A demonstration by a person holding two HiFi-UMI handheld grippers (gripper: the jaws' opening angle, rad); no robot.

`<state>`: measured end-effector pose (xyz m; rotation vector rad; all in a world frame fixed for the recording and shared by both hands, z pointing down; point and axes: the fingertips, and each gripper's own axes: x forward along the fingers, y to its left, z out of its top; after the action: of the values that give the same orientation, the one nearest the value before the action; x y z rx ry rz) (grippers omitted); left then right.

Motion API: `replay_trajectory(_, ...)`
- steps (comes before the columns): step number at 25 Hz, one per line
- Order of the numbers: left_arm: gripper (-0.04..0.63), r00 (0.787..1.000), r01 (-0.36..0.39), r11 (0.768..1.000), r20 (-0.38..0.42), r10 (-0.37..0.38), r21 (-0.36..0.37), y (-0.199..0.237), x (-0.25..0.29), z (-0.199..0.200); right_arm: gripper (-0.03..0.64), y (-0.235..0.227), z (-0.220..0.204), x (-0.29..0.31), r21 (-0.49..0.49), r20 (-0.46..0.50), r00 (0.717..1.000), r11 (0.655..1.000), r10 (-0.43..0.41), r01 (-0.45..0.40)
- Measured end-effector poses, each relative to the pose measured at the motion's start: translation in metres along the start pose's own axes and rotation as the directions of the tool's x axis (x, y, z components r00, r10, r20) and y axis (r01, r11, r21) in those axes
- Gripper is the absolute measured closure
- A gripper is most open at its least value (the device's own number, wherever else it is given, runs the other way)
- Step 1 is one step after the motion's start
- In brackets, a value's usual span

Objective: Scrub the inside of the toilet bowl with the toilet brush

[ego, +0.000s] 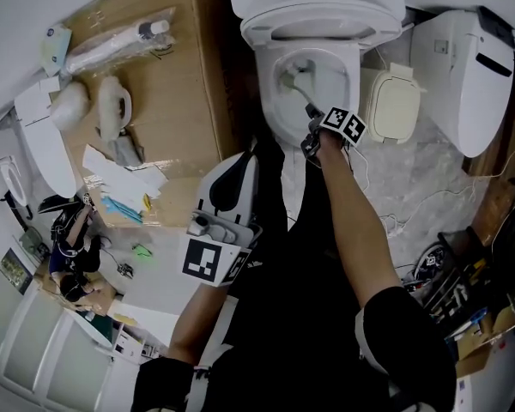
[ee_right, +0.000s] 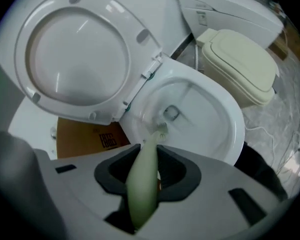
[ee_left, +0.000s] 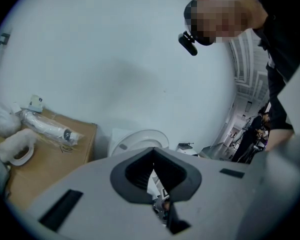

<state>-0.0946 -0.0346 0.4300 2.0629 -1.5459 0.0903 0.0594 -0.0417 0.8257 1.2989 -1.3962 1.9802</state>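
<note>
The white toilet (ego: 266, 33) stands ahead with its lid (ee_right: 75, 54) raised and the bowl (ee_right: 225, 114) open. My right gripper (ego: 313, 123) (ee_right: 149, 176) hangs over the bowl's near rim, shut on the pale green handle of the toilet brush (ee_right: 144, 179). The brush head (ee_right: 160, 129) (ego: 290, 75) reaches down inside the bowl near the drain. My left gripper (ego: 239, 168) (ee_left: 154, 176) is held back by my body, left of the toilet, its jaws shut with nothing between them.
A large cardboard box (ego: 180, 101) with wrapped items on top stands left of the toilet. A cream seat cover (ego: 396, 106) and a second toilet (ego: 472, 75) lie to the right. Cables (ego: 395, 221) and tools (ego: 446, 290) litter the floor at the right.
</note>
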Motion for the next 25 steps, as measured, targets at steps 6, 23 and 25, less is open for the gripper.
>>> replay_trajectory(6, 0.588, 1.000, -0.016, 0.999, 0.008, 0.016, -0.030, -0.016, 0.011, -0.011, 0.505, -0.015, -0.005, -0.002, -0.370, -0.133, 0.985, 0.928, -0.109, 0.053)
replay_trajectory(23, 0.588, 0.993, -0.108, 0.992, 0.036, 0.111, -0.072, -0.034, 0.019, -0.039, 0.547, -0.112, -0.008, -0.016, -0.987, -0.127, 0.822, -0.014, -0.556, -0.162)
replay_trajectory(25, 0.588, 0.991, -0.120, 0.990, 0.042, 0.123, -0.075, -0.036, 0.019, -0.043, 0.569, -0.116, 0.003, -0.022, -0.987, -0.093, 0.849, -0.064, -0.520, -0.147)
